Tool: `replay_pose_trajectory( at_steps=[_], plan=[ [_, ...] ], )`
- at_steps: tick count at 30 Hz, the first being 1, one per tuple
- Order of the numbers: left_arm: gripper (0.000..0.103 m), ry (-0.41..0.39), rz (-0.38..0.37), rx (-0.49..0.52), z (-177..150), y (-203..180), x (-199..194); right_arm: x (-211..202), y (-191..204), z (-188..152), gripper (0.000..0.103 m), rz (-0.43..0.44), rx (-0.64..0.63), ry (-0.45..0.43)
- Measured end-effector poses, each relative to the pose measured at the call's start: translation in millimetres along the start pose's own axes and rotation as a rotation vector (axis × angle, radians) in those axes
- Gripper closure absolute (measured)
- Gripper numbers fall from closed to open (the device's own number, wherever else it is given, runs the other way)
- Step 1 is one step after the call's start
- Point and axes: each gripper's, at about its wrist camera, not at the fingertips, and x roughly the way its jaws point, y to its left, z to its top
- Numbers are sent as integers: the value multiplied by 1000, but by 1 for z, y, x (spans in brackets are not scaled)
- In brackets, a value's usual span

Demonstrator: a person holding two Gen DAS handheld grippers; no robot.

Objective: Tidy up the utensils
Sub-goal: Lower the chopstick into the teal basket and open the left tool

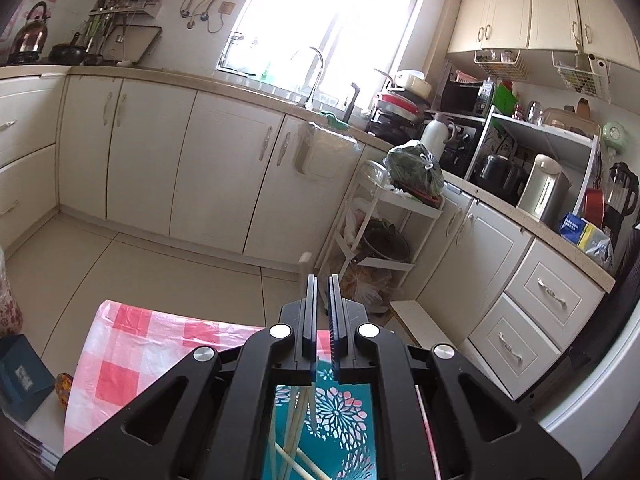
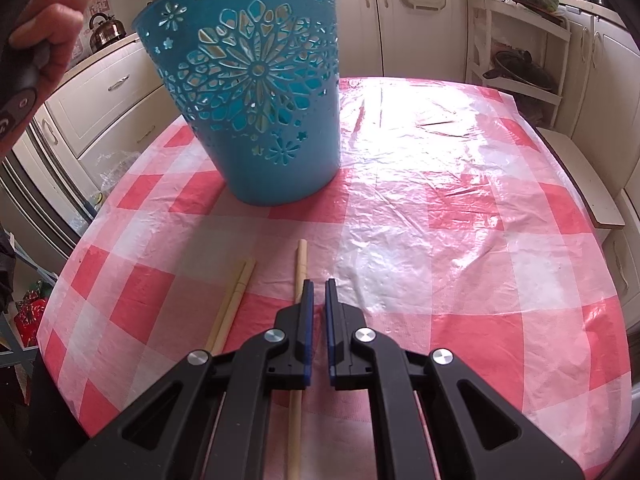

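A teal cut-out basket (image 2: 260, 92) stands on the red-checked table (image 2: 440, 220). In the left wrist view I look down into the basket (image 1: 344, 420), where several wooden chopsticks (image 1: 296, 432) lie. My left gripper (image 1: 323, 280) hangs above it, jaws nearly closed with nothing between the tips. In the right wrist view a pair of chopsticks (image 2: 234, 300) and a single chopstick (image 2: 299, 268) lie on the cloth. My right gripper (image 2: 319, 284) hovers just right of the single chopstick, jaws narrowly apart and empty.
Kitchen cabinets, a sink counter and a white rack (image 1: 380, 232) lie beyond the table. A dark blue box (image 1: 20, 376) sits at the table's left. The person's hand (image 2: 48, 20) holds the other gripper at upper left.
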Motion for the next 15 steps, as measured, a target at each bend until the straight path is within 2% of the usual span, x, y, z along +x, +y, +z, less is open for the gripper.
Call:
replay_pose_trajectory(
  at_steps=[7,12,14,15],
  plan=[
    [98,124,16,80,-30,-9,15,0,0,0,97,1,2,-1],
    [96,117,41,62,-37,2,-5,0,-2,0,97,12,13,-1],
    [86,91,79,43,-39,11,-22,0,-4,0,97,18,19,0],
    [69,75,111,31,-42,18,-32,0,-5,0,97,21,22,1]
  ],
)
